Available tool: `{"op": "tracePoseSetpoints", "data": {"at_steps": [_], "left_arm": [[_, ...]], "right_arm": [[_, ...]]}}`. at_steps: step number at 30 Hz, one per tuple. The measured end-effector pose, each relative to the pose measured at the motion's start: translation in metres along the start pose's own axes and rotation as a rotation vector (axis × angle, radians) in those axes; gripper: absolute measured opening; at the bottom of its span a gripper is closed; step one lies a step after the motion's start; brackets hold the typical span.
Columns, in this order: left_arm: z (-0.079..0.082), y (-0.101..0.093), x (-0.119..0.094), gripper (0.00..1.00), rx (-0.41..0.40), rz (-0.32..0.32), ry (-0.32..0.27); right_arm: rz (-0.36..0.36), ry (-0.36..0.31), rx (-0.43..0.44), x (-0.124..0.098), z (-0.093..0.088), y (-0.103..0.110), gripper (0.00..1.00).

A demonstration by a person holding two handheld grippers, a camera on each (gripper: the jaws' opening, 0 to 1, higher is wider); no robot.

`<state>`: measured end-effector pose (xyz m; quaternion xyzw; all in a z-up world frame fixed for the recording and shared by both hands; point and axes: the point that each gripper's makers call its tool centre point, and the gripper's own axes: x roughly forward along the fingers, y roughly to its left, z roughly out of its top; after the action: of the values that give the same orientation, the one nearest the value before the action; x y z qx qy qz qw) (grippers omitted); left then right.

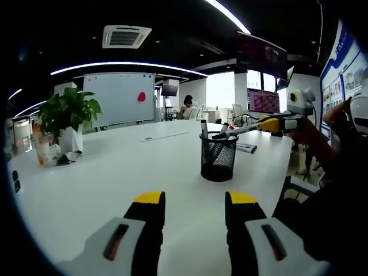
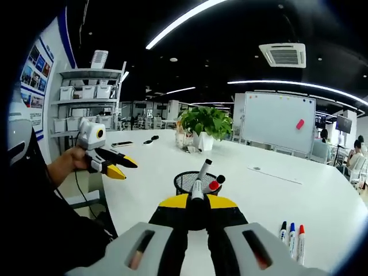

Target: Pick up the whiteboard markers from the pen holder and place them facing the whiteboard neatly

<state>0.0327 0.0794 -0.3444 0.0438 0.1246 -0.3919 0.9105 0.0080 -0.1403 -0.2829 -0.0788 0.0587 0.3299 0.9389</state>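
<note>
Black mesh pen holder (image 1: 218, 157) upright; three markers (image 2: 292, 238) lying beside.

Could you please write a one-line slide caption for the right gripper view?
Right gripper clamps a marker above the mesh pen holder; three markers lie on the white table.

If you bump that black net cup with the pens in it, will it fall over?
Probably quite easily. The pen holder is see-through mesh, so it is likely light, and the markers sticking above its rim make it top-heavy. The white table looks smooth, so a low nudge might slide it instead. The right gripper holds one marker.
</note>
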Motion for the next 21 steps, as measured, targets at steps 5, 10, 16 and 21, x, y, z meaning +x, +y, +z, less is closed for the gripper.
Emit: {"op": "tracePoseSetpoints", "data": {"at_steps": [5, 10, 16, 21], "left_arm": [[0.002, 0.0, -0.002, 0.43, 0.005, 0.001, -0.007], [0.003, 0.001, -0.002, 0.43, 0.004, 0.004, -0.008], [0.002, -0.001, -0.001, 0.43, 0.005, -0.002, -0.006], [0.002, -0.001, -0.001, 0.43, 0.006, -0.001, -0.007]], "right_arm": [[-0.01, -0.035, -0.008, -0.005, 0.015, -0.002, 0.13], [-0.026, -0.059, -0.016, -0.01, 0.024, -0.006, 0.13], [-0.058, -0.099, 0.0, -0.02, 0.028, -0.013, 0.13], [-0.08, -0.111, 0.017, -0.027, 0.026, -0.018, 0.13]]}}
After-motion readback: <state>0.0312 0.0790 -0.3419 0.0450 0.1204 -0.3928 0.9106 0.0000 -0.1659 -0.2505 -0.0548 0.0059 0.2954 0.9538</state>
